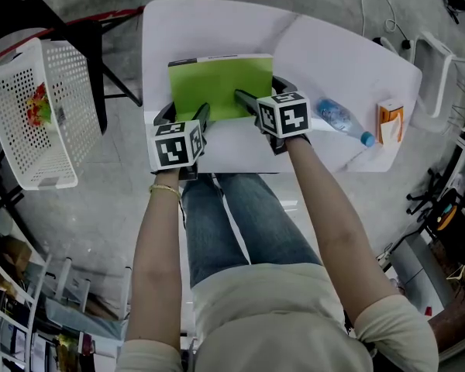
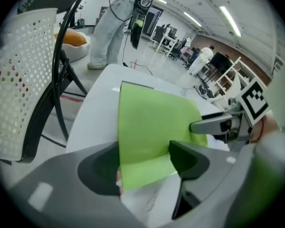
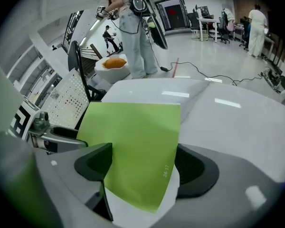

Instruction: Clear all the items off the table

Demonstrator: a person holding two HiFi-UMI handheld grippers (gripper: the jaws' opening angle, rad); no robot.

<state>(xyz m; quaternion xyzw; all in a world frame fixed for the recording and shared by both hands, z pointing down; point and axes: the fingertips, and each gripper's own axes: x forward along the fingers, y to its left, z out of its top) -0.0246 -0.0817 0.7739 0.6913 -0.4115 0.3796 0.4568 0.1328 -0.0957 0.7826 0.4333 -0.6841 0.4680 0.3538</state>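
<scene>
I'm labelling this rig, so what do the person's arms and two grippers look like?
Both the left gripper and right gripper have grey bodies, dark curved jaws and a white cube of black square markers. Short pale sleeves; a thin gold-coloured bracelet on the left wrist.

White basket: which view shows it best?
Head view. The white basket shows whole from above: rim, all walls, and something colourful inside. The left gripper view shows only one perforated side at the frame's left edge. The right gripper view shows just a small patch of that wall at left.
</scene>
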